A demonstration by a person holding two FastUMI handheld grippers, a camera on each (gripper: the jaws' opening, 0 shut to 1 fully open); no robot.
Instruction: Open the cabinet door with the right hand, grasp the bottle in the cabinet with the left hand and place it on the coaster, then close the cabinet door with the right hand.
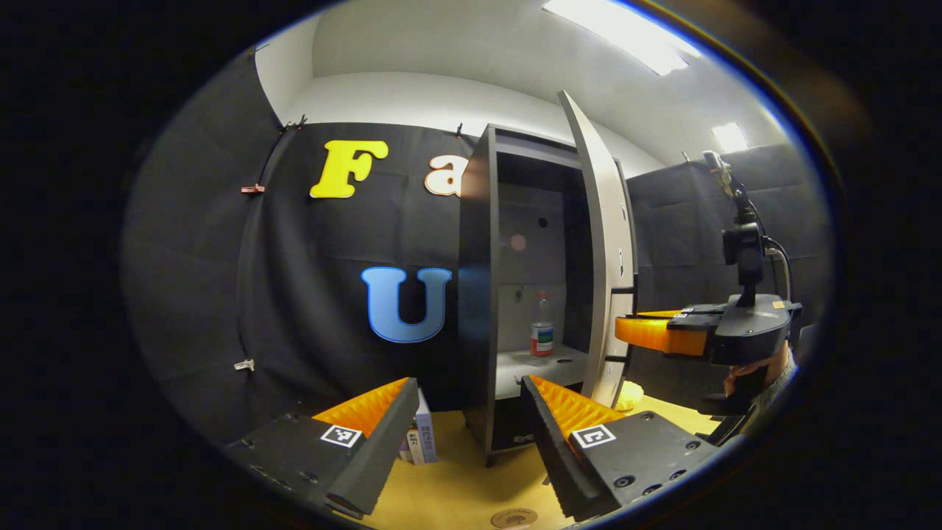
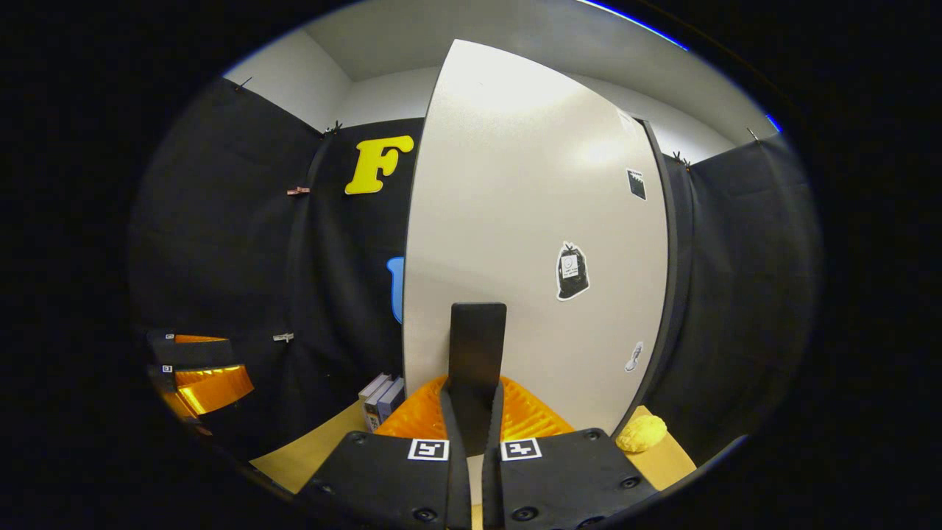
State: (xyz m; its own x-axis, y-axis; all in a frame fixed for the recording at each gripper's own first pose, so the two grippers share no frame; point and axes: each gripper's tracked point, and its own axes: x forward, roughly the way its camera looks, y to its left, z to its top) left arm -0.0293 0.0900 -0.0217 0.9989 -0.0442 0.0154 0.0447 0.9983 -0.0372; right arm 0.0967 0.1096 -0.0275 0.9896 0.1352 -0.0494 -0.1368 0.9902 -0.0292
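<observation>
The dark cabinet (image 1: pixel 477 294) stands open in the left gripper view, its pale door (image 1: pixel 603 250) swung out to the right. A clear bottle (image 1: pixel 542 328) with a red cap stands upright on the cabinet's white shelf (image 1: pixel 515 368). My left gripper (image 1: pixel 467 383) is open, short of the cabinet, with nothing between its fingers. A round coaster (image 1: pixel 514 518) lies on the yellow table just below it. In the right gripper view my right gripper (image 2: pixel 475 401) is shut on the door's black handle (image 2: pixel 477 346), against the door (image 2: pixel 530 243). The right gripper (image 1: pixel 647 331) also appears at the door's edge.
Several books (image 1: pixel 421 434) stand left of the cabinet's foot, also visible as books (image 2: pixel 383 397) in the right gripper view. A yellow lump (image 2: pixel 642 433) lies on the table by the door's hinge side. A person's sleeve (image 1: pixel 765 383) is behind the right gripper. The left gripper (image 2: pixel 199 375) is far left.
</observation>
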